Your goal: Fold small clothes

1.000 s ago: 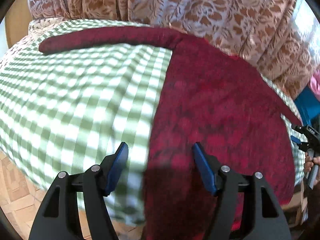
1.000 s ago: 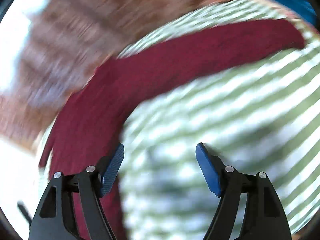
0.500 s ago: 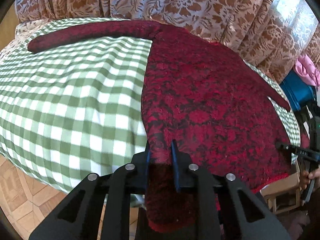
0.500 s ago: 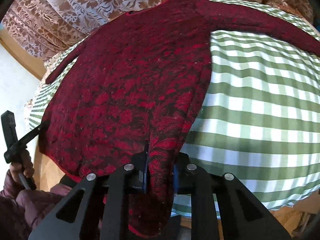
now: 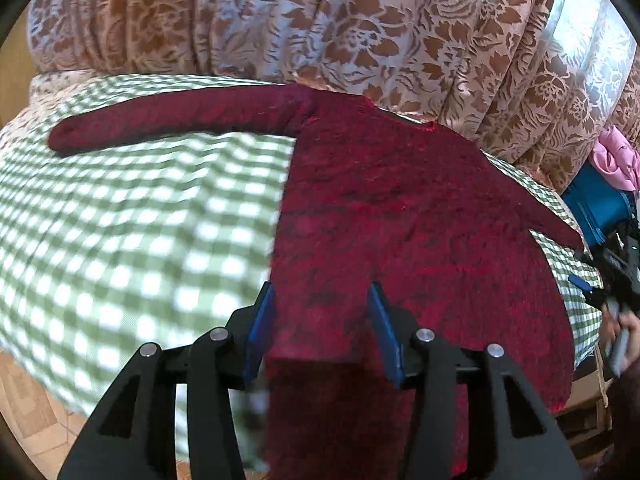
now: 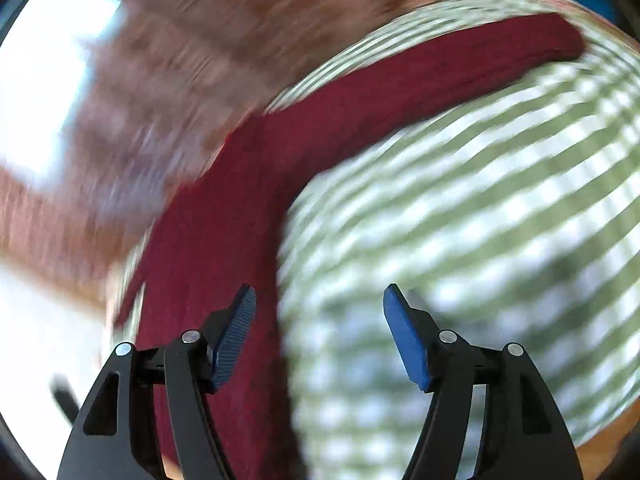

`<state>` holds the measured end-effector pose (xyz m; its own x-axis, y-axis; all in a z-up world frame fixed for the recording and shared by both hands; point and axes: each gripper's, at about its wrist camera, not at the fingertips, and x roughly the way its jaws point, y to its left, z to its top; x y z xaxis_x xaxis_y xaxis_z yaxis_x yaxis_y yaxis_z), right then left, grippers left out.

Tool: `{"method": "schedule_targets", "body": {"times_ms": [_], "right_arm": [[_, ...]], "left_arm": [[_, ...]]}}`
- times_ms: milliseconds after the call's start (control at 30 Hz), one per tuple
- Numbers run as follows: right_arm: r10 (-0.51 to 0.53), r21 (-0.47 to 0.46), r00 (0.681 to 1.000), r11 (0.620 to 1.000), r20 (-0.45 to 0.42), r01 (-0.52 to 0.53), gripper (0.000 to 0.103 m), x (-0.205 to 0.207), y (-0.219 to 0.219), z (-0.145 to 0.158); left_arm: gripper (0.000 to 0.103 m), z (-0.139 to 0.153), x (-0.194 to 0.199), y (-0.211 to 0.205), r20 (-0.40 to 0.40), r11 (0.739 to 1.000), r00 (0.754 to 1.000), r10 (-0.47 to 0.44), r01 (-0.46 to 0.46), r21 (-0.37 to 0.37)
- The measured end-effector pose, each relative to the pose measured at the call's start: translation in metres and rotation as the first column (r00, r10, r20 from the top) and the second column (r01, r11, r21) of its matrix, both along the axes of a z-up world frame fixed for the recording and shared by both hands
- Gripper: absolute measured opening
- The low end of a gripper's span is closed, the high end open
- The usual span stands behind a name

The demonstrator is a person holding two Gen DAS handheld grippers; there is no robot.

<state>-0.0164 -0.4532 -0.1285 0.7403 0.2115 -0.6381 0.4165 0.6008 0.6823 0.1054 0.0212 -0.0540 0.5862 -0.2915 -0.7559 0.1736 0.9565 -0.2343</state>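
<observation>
A dark red knit sweater [image 5: 400, 216] lies flat on a green-and-white checked tablecloth [image 5: 132, 220], sleeves spread to both sides. My left gripper [image 5: 322, 324] is open, its blue pads either side of the sweater's lower left corner, which hangs over the table edge. My right gripper [image 6: 320, 330] is open and empty above the cloth, with the sweater [image 6: 240, 208] under its left pad. The right wrist view is heavily blurred. The right gripper also shows at the far right of the left wrist view [image 5: 612, 272].
A brown floral curtain [image 5: 320, 20] hangs behind the table. A blue bag [image 5: 600, 200] with pink cloth [image 5: 616, 156] on it stands at the right. Wood-pattern floor [image 5: 24, 412] lies below the left table edge.
Half a second ago both grippers were shut on the sweater's lower hem. Now both are open, and the right gripper has swung away fast.
</observation>
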Motion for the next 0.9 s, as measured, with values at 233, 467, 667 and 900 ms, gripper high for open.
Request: {"method": "schedule_targets", "body": {"times_ms": [233,467,667,900], "right_arm": [[-0.433,0.14,0.9,0.89,-0.043,0.434,0.062,0.028,-0.133,-0.043],[-0.451,0.004,0.884,0.89,-0.125,0.455,0.015,0.08,-0.175,-0.042],[-0.306,-0.14,0.951,0.941,0.035,0.308,0.012,0.112,-0.135,0.028],[0.054,-0.256,0.985,0.967,0.162,-0.01,0.012,0.2,0.0,0.097]], "left_arm": [[0.059,-0.008,0.032,-0.042,-0.019,0.999,0.999,-0.028,0.029,0.043],[0.059,-0.017,0.05,-0.052,-0.039,0.999,0.999,-0.016,0.018,0.03],[0.059,-0.016,0.061,-0.052,-0.035,0.999,0.999,-0.033,0.034,0.007],[0.059,-0.01,0.077,-0.049,-0.026,0.998,0.999,-0.041,0.04,-0.043]]}}
